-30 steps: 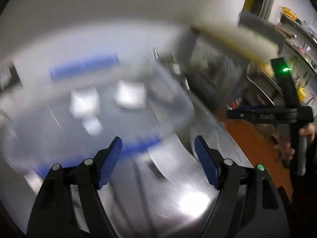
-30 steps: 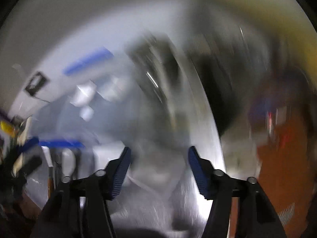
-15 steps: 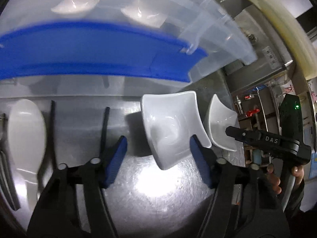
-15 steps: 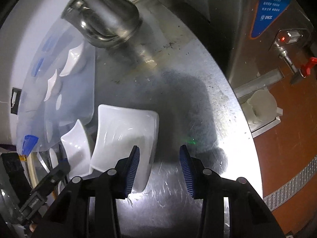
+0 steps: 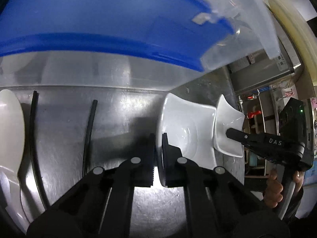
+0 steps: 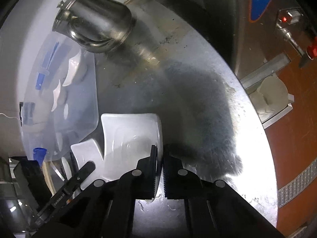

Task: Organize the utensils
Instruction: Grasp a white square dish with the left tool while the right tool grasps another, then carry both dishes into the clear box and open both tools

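Note:
Two white square dishes lie side by side on a steel counter. My left gripper (image 5: 158, 158) is shut on the near rim of one white dish (image 5: 186, 130). My right gripper (image 6: 160, 172) is shut on the right rim of the other white dish (image 6: 128, 138). In the left wrist view the right gripper (image 5: 235, 133) grips that second dish (image 5: 225, 130), just right of mine. In the right wrist view the left gripper (image 6: 87, 167) holds its dish (image 6: 85, 152) to the left. A clear plastic bin (image 5: 138, 73) with a blue rim stands just behind the dishes and holds several white dishes (image 6: 74, 69).
A white spoon (image 5: 10, 130) and black chopsticks (image 5: 89, 132) lie left on the counter (image 5: 122, 109). A steel kettle (image 6: 95, 25) stands behind the bin (image 6: 79, 103). The counter edge (image 6: 263, 158) runs right, with an orange floor beyond. A steel appliance with a tap (image 6: 287, 33) stands at right.
Both grippers have moved in and closed: each was open around or beside a dish half a second ago and now clamps a dish rim. A second ago both views were blurred by fast motion.

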`<state>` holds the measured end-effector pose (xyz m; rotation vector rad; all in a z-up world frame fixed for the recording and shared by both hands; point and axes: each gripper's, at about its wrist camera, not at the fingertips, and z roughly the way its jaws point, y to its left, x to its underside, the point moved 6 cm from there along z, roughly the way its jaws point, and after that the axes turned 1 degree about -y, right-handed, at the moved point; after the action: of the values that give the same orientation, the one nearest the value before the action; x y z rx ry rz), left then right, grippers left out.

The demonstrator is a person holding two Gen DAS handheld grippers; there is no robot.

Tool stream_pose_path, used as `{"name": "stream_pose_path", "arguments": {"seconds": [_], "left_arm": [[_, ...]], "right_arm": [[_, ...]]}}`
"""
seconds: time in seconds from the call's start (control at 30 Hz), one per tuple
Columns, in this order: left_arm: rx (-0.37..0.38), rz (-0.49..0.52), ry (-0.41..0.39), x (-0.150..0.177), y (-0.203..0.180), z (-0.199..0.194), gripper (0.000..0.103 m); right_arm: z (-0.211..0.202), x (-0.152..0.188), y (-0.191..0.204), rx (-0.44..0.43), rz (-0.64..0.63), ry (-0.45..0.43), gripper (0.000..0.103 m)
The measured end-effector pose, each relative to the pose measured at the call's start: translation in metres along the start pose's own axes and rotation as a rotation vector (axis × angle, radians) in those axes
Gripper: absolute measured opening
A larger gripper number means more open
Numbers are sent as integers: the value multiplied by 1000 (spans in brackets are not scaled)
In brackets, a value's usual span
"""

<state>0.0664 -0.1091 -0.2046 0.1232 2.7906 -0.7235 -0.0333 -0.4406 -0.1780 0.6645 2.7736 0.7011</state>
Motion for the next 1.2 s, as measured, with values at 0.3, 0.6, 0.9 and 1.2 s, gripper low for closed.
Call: {"name": "stream_pose_path", "arguments": {"seconds": [0.3,0.6,0.9,1.2], "left_arm": [[43,8,-7,11,2,-19,5],[164,22,-130,-8,-3,-117,5],[-51,52,-256,-150,59,-193,5],[-179,-38,-56,-239,145,-88,5]], "right_arm": [[-21,13,-11,-57,39,8,7],[-100,14,48,-263,-63,-68,7],[-82,-73,193,-231,-175,-150,7],[27,-126,230,65,-42,-108,6]]}}
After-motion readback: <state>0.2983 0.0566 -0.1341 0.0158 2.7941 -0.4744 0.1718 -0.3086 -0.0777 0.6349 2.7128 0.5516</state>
